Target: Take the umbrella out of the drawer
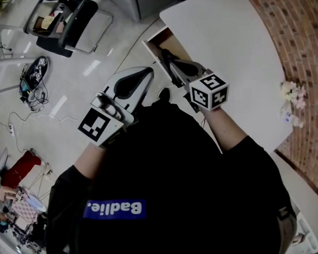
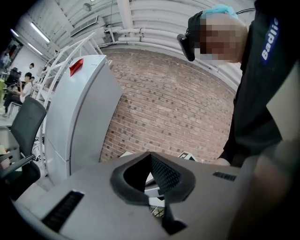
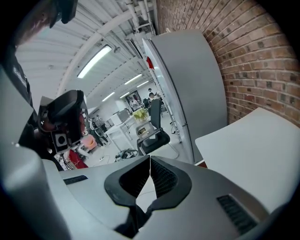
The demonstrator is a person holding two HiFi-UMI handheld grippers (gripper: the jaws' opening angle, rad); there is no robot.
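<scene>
**A:** How far along is the job?

**B:** Early, I'd judge. Nearest, the left claw [image 1: 148, 72] hangs over the floor, off the bench's left edge. Its jaws are pressed together on nothing. Just beyond it, the right claw [image 1: 164, 54] points down into the open drawer, jaws likewise closed and empty.

**A:** And the drawer itself?

**B:** The drawer [image 1: 151, 45] stands pulled out from under the left edge of the white bench [image 1: 224, 53]. A strip of its tan inside shows, and the right claw covers the rest.

**A:** Where is the umbrella?

**B:** Neither claw has it. If it lies in the drawer, I can't pick it out, because the dark shapes there merge with the claw. So the opening looks done. Finding the umbrella, gripping it and lifting it out are all left
</scene>
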